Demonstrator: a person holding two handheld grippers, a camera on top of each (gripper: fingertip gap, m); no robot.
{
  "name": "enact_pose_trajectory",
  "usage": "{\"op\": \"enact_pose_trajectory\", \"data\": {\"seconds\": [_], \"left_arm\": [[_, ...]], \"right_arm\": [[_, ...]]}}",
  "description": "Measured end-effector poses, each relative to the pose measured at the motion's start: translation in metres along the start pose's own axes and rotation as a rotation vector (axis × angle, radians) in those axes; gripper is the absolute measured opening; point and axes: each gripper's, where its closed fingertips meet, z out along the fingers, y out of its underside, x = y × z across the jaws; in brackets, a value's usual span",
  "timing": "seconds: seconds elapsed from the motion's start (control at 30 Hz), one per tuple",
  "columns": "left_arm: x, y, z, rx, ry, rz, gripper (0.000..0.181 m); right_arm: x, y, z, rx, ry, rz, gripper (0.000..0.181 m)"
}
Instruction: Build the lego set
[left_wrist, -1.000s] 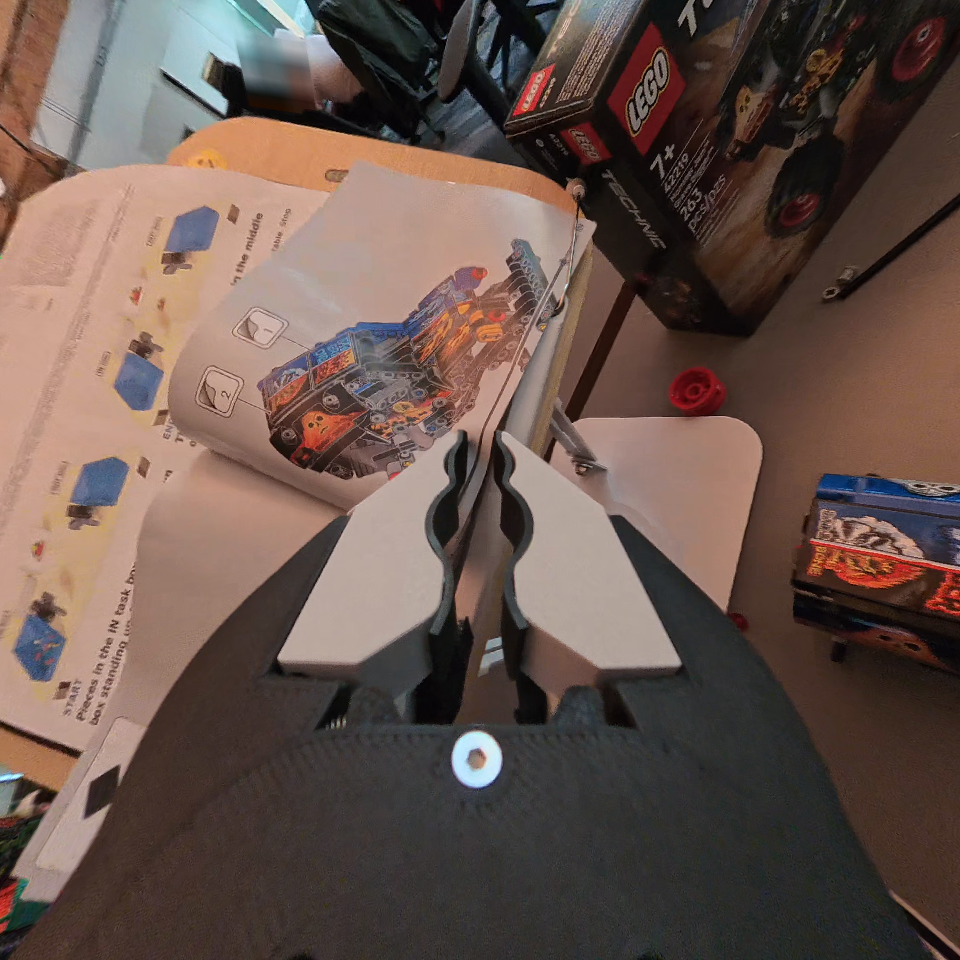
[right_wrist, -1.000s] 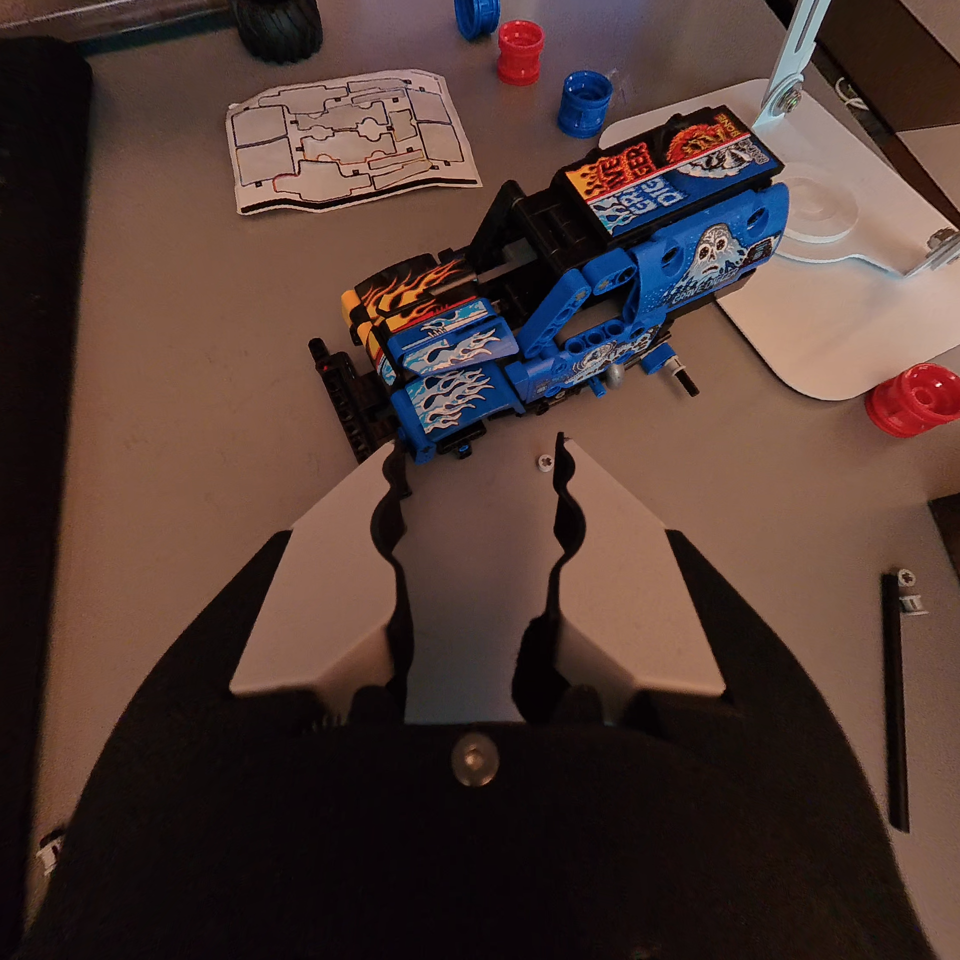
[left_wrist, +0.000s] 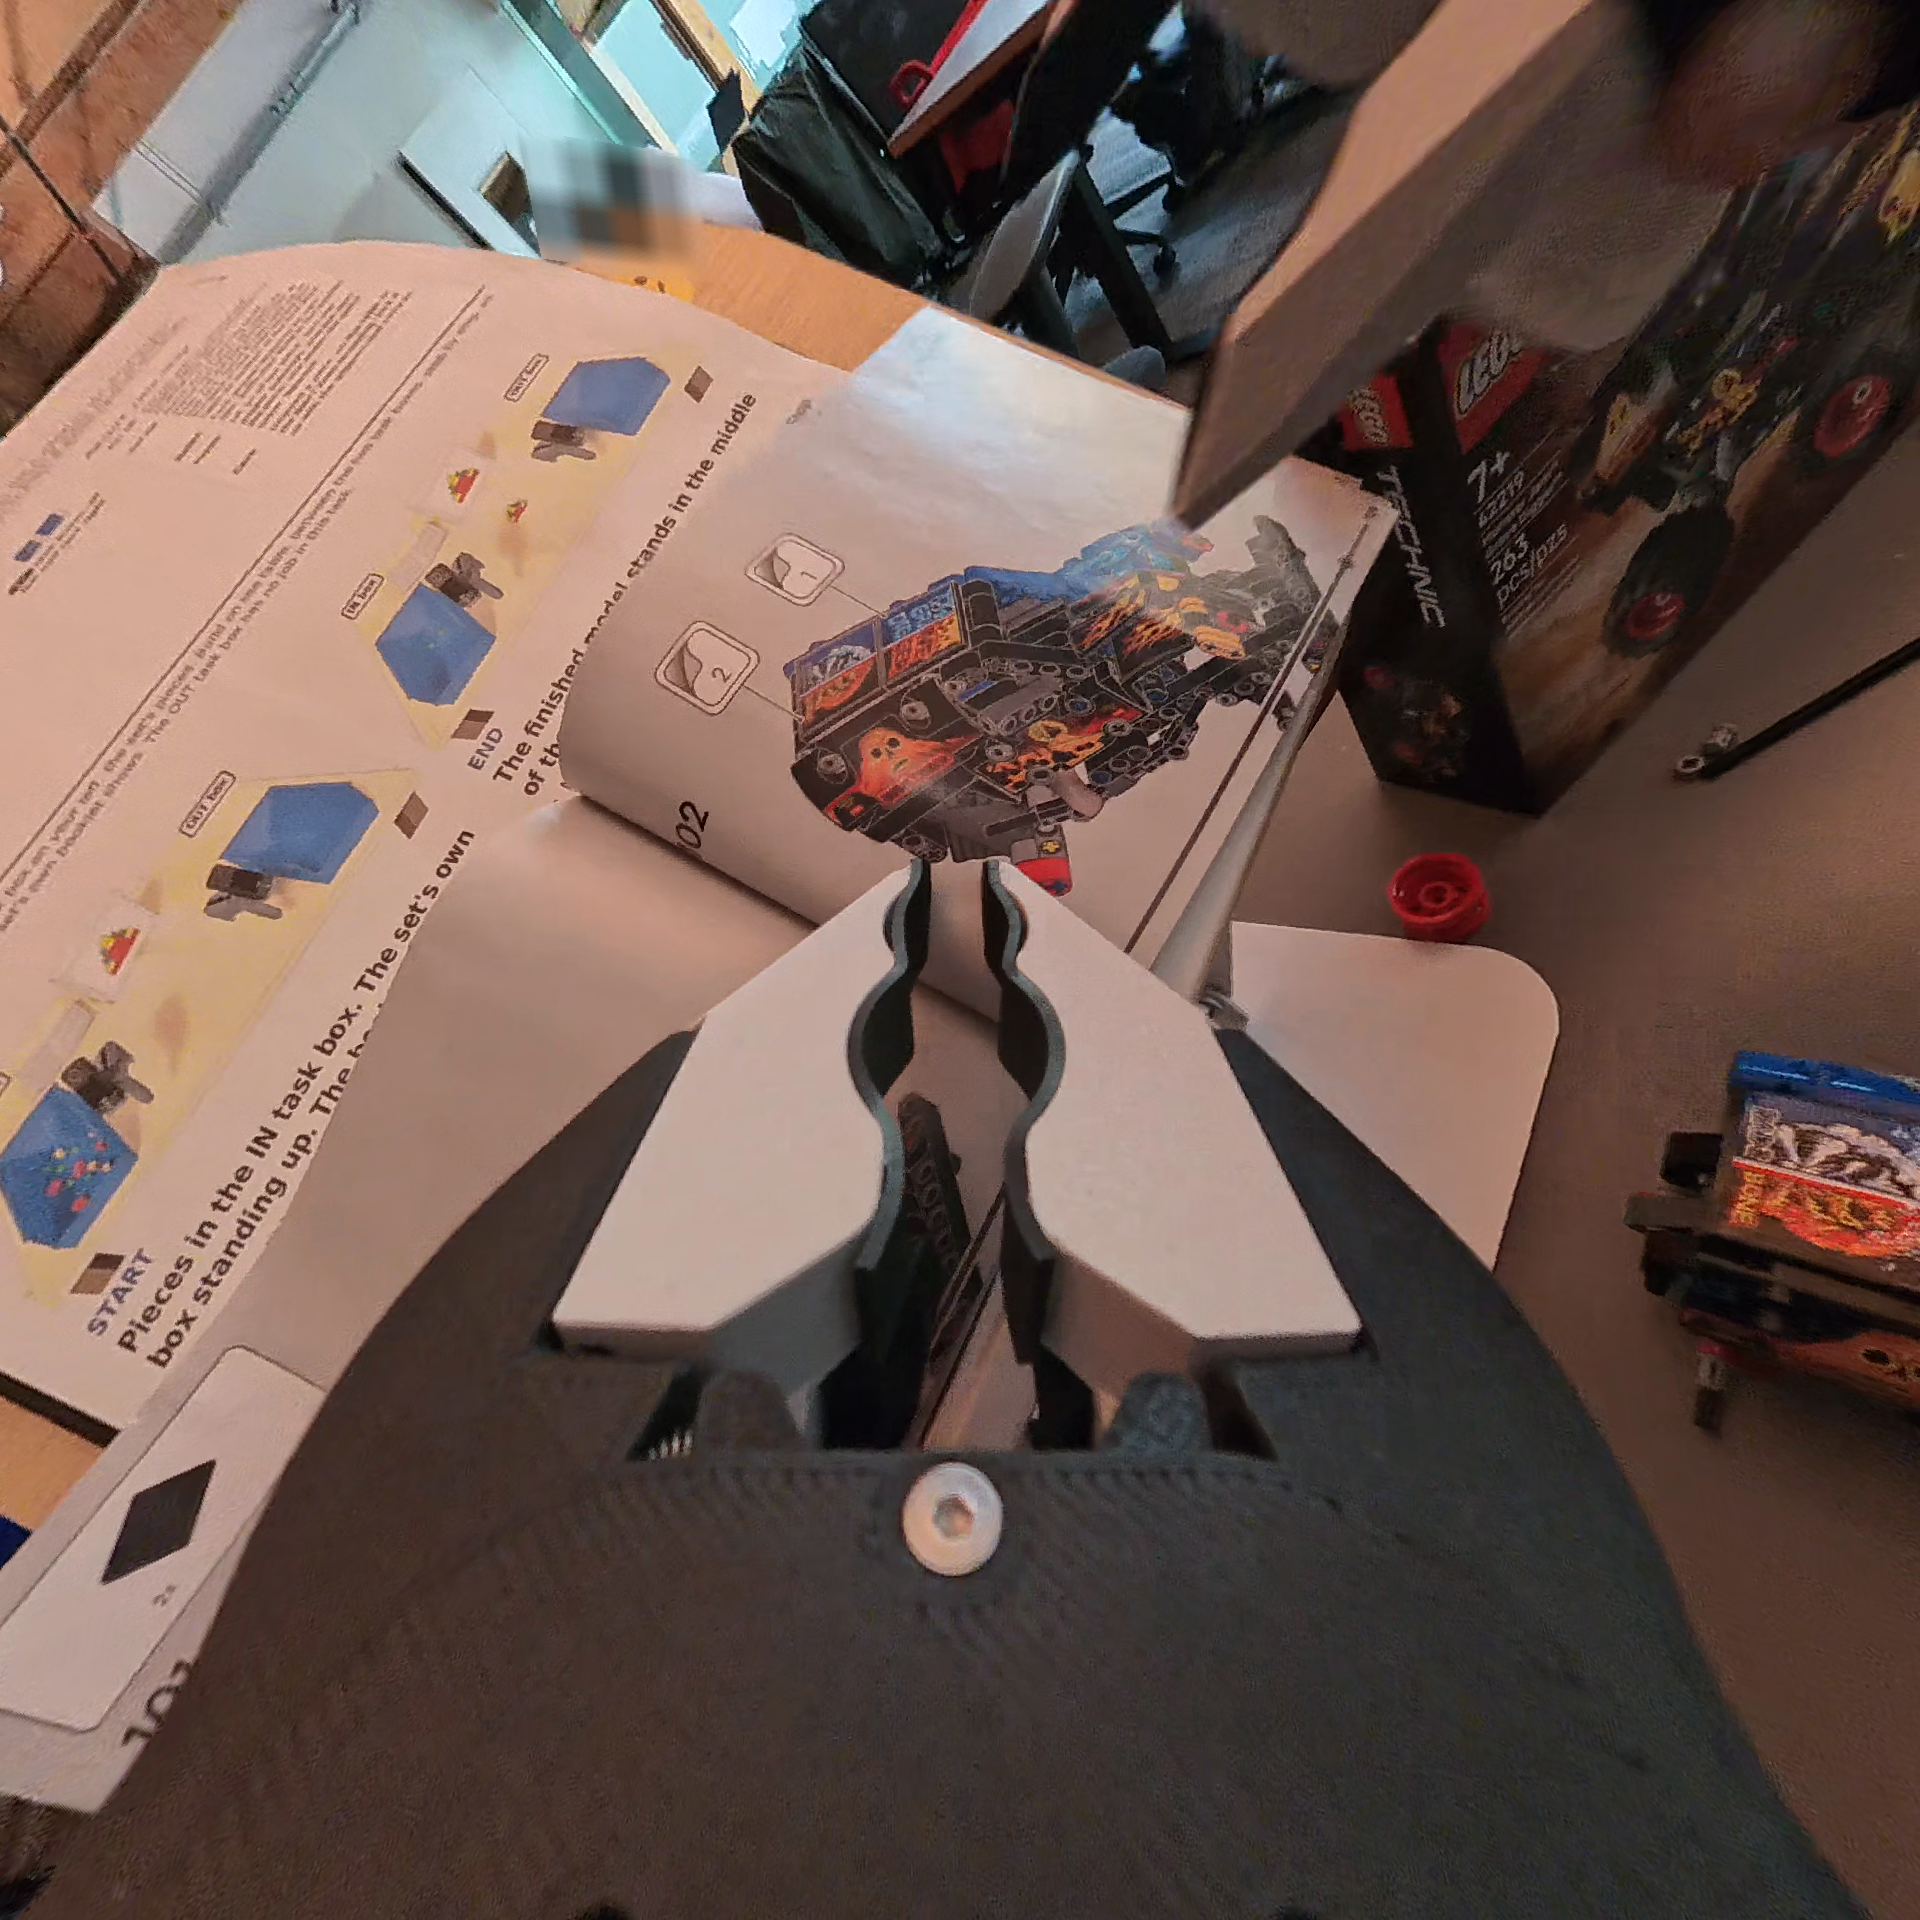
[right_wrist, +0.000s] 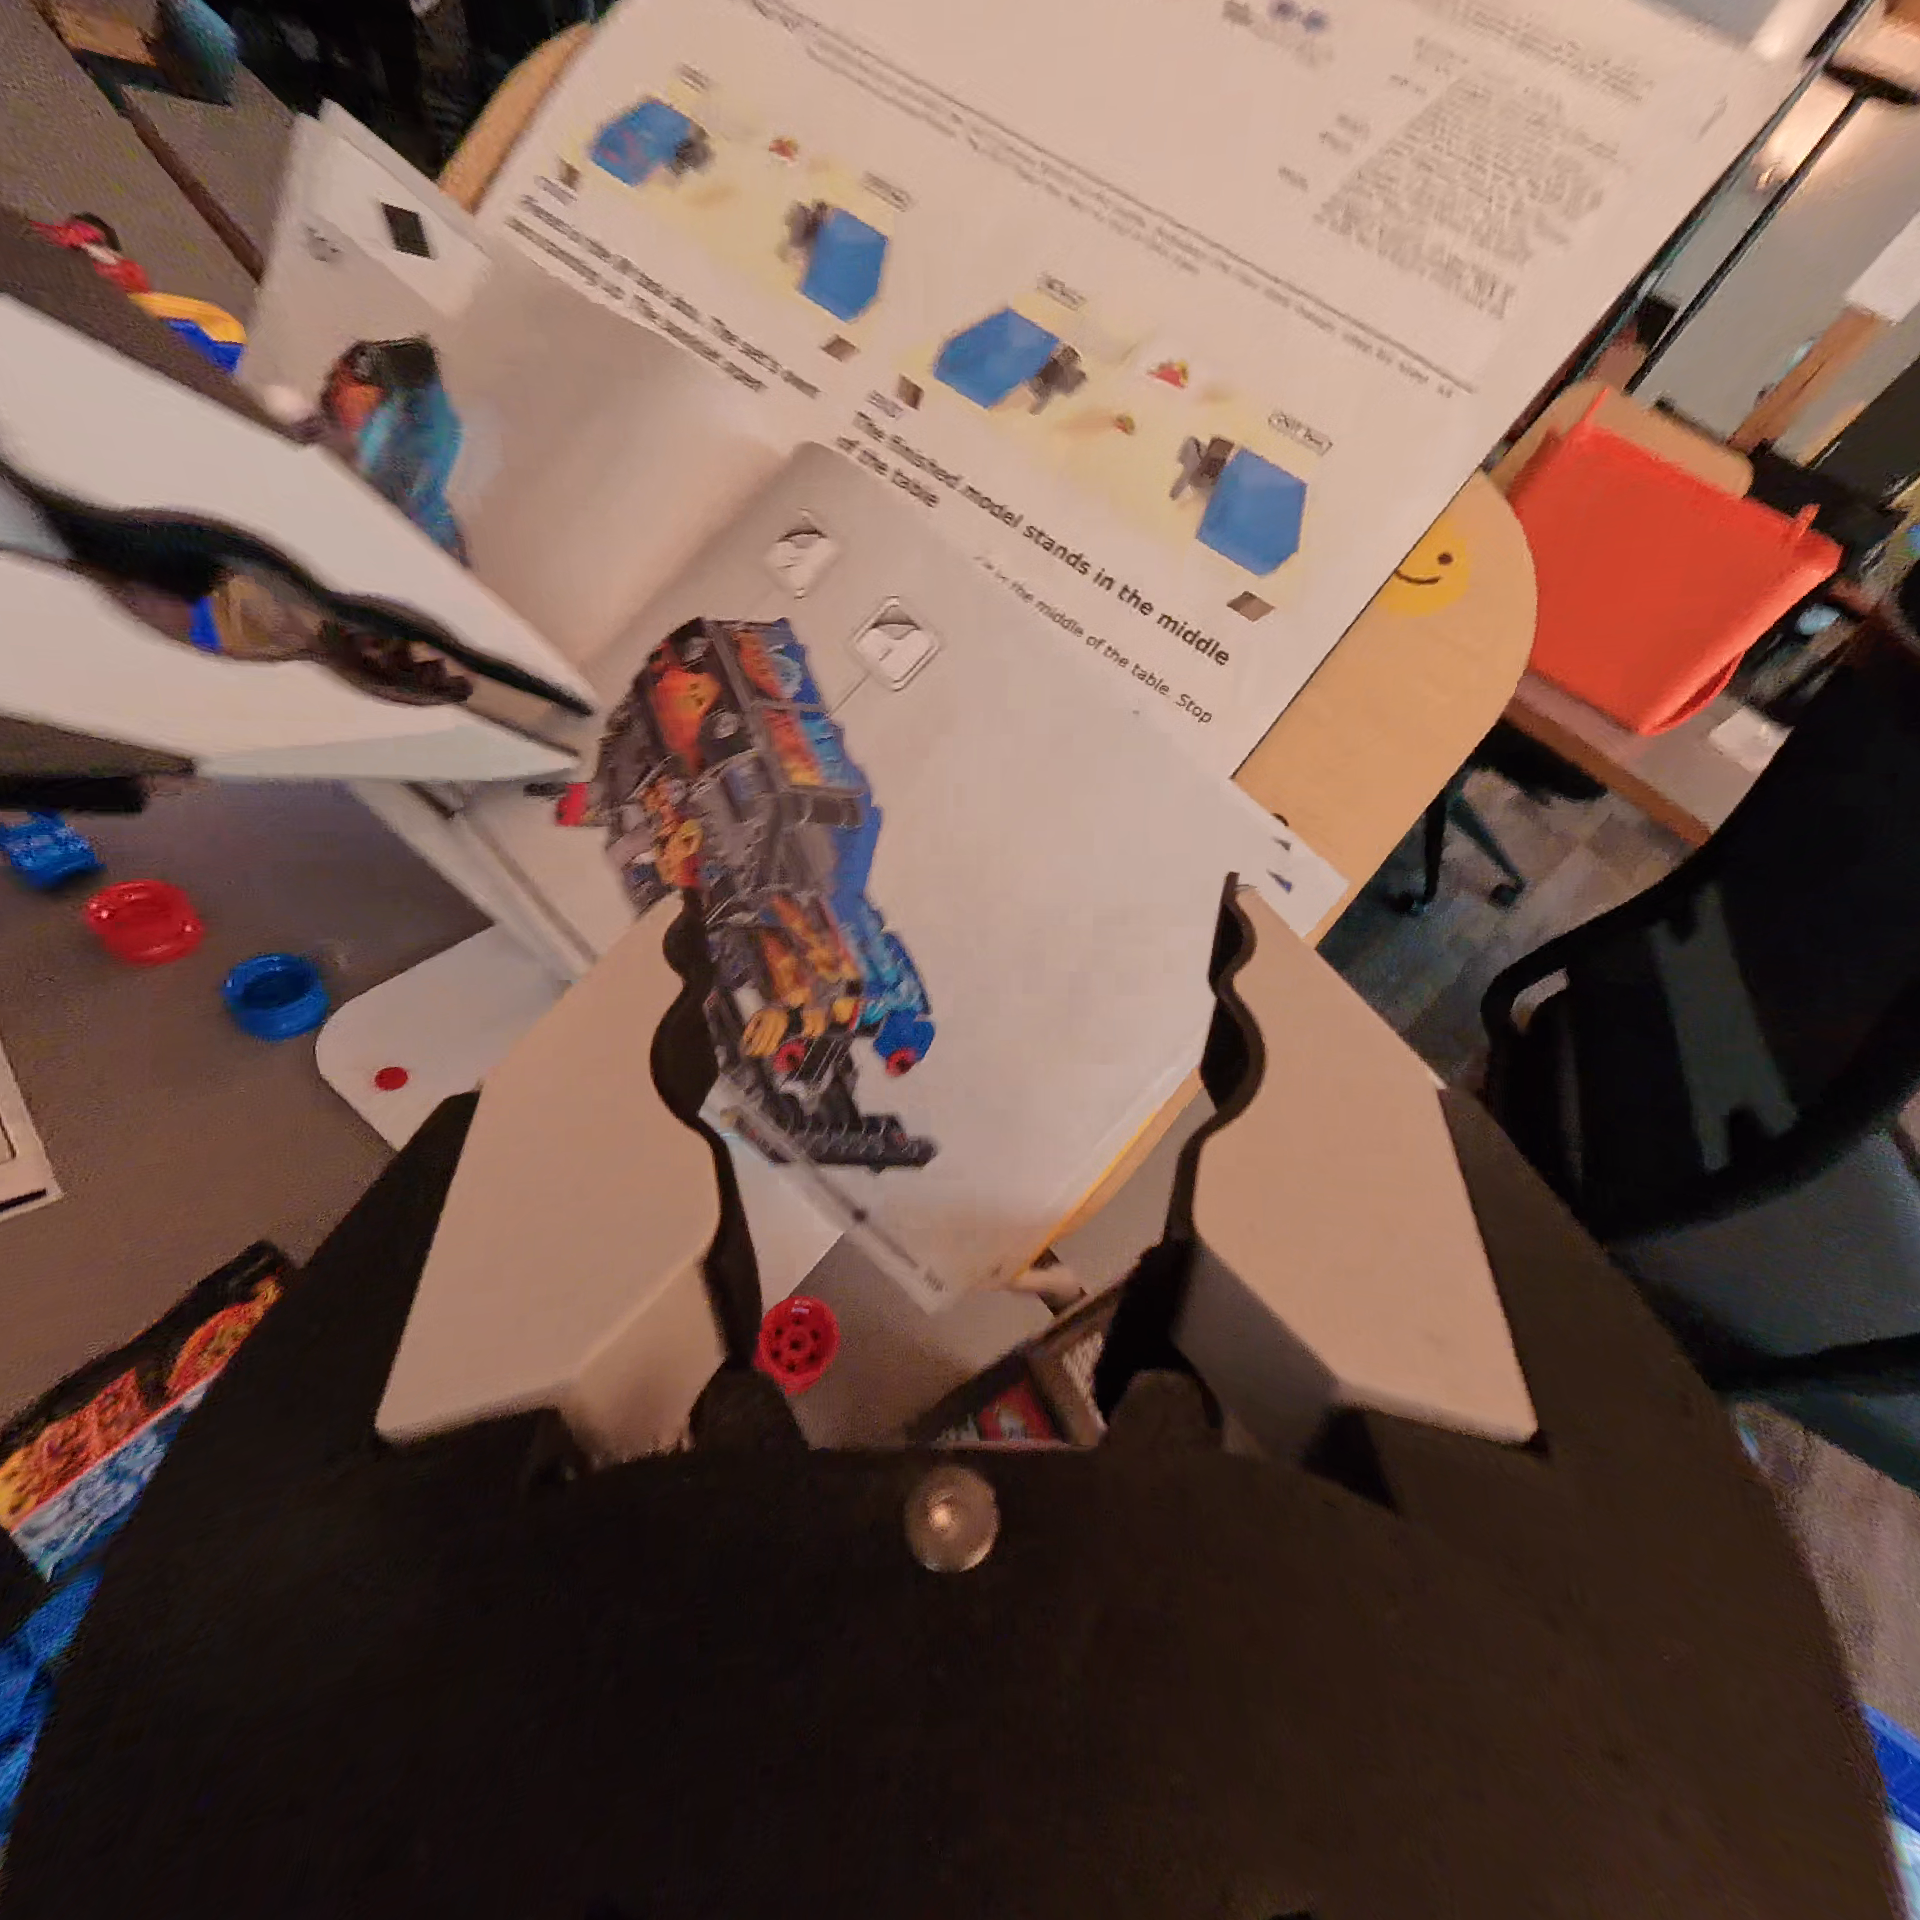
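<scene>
Left wrist view — left gripper: fingers slightly apart, holding nothing, tips at the instruction booklet's curled page; lego truck on the counter, well right.

Right wrist view — right gripper: fingers wide apart, booklet page between and beyond them.

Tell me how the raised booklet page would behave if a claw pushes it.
The raised page looks thin and curls, so it will probably bend, not slide. It is bound along one edge, so it would likely flip over. Its sheen suggests it may slip in a pinch.
</scene>
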Motion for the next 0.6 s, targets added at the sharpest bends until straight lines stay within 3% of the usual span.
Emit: {"op": "enact_pose_trajectory", "data": {"seconds": [0.17,0.53,0.57,0.6], "left_arm": [[-0.002,0.001,-0.001,0.038,-0.003,-0.023,0.008],[-0.006,0.010,-0.003,0.079,0.006,-0.054,0.010],[-0.006,0.010,-0.004,0.080,0.008,-0.054,0.011],[-0.006,0.011,-0.004,0.082,0.006,-0.053,0.012]], "right_arm": [[0.007,0.015,0.030,-0.100,-0.040,0.057,0.084],[0.006,0.027,0.040,-0.168,0.050,-0.024,0.073],[0.006,0.028,0.040,-0.171,0.059,-0.035,0.069],[0.002,0.028,0.041,-0.169,0.041,-0.049,0.045]]}}
